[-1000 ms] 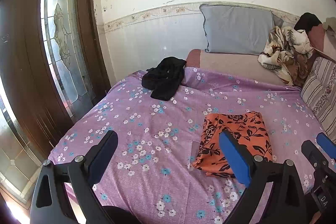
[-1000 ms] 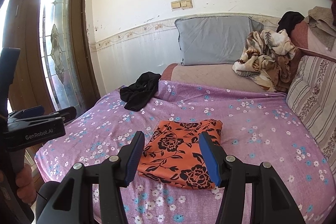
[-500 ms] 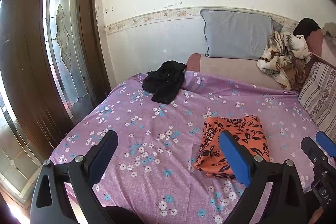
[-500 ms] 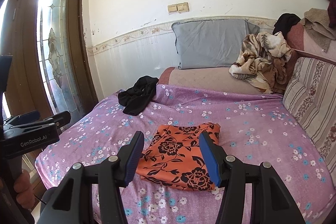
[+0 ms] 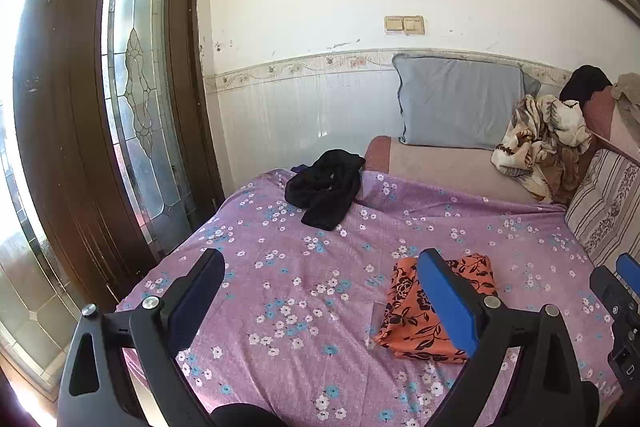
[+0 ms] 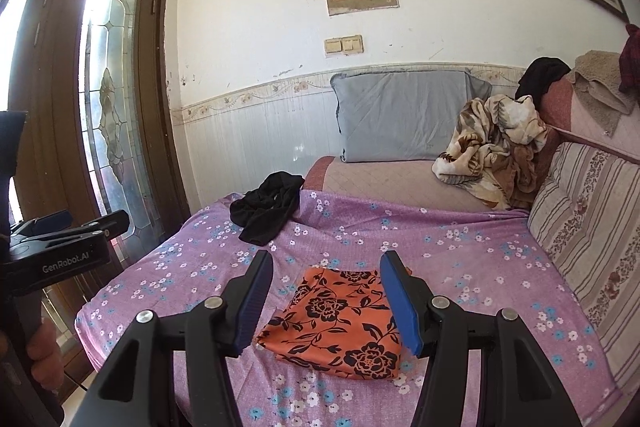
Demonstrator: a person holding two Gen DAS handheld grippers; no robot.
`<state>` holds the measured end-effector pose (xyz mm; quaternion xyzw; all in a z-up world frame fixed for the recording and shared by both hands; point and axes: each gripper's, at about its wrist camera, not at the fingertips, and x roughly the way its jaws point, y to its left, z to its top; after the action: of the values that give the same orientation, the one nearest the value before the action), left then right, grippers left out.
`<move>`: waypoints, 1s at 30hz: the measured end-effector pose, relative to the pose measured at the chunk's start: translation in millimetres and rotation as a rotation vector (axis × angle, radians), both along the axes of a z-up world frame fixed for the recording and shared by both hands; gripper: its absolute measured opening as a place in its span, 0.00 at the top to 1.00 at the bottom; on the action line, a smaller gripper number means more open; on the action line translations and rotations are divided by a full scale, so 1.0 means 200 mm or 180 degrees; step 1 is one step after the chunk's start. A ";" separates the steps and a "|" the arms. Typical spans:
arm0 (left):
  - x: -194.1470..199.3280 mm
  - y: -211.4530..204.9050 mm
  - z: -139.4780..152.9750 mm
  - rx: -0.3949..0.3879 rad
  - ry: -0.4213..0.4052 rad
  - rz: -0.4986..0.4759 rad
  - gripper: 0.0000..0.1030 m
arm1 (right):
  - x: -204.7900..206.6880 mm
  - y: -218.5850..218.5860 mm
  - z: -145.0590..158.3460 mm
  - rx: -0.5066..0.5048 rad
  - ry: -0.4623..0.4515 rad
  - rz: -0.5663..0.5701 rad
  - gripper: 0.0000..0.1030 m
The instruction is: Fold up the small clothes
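A: Purple floral bedsheet — where's the garment?
B: Folded orange floral cloth lies flat near its front edge. Right gripper hovers above it, jaws spread, empty. Left gripper off to the cloth's left, also spread, empty.
A: Other clothes?
B: Crumpled black garment at the sheet's far edge, well apart. Grey pillow behind.
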<state>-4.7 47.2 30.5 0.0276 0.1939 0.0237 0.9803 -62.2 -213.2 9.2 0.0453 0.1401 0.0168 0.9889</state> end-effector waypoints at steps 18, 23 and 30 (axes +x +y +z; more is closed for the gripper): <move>-0.11 -0.03 0.33 -0.0041 -0.0387 -0.0129 0.06 | -0.11 -0.05 0.24 0.0062 -0.0327 -0.0007 0.38; -0.17 -0.04 0.39 -0.0055 -0.0496 -0.0154 0.06 | -0.16 -0.03 0.32 0.0023 -0.0461 0.0024 0.36; -0.20 -0.04 0.41 -0.0053 -0.0544 -0.0188 0.00 | -0.19 0.00 0.35 -0.0021 -0.0517 0.0065 0.33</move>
<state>-45.3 39.2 112.9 0.0231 0.1088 -0.0046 0.9938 -100.2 -213.2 80.1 0.0391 0.0600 0.0301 0.9970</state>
